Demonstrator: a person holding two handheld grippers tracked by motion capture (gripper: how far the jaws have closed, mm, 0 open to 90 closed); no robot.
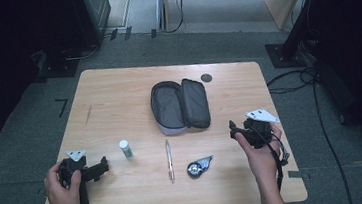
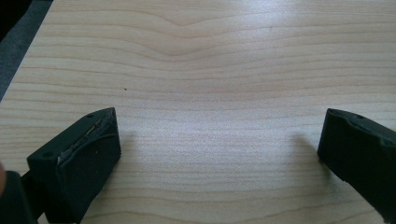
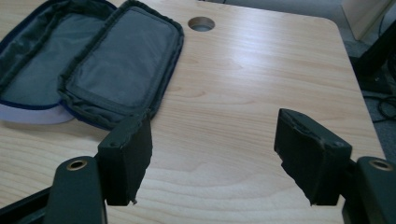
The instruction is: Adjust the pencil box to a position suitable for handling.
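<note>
Fingers of the right gripper (image 3: 212, 158), blocky black pads with rough foam-like faces, stand apart with nothing between them, held above bare pale wood just beside the open pencil case (image 3: 88, 65). That case is soft dark fabric with a grey lining, unzipped and lying flat in two oval halves ahead and to the left of these fingers. Beyond them a round hole (image 3: 201, 23) is cut into the table (image 3: 261, 84), whose smooth surface shows wavy grain. Fingers of the left gripper (image 2: 219, 154) are likewise released and wide apart over bare wood. From above, a small white cylinder with a green band (image 1: 126, 149), a slim pen (image 1: 169, 161) and a rounded tape dispenser (image 1: 198, 166) lie between the two grippers.
</note>
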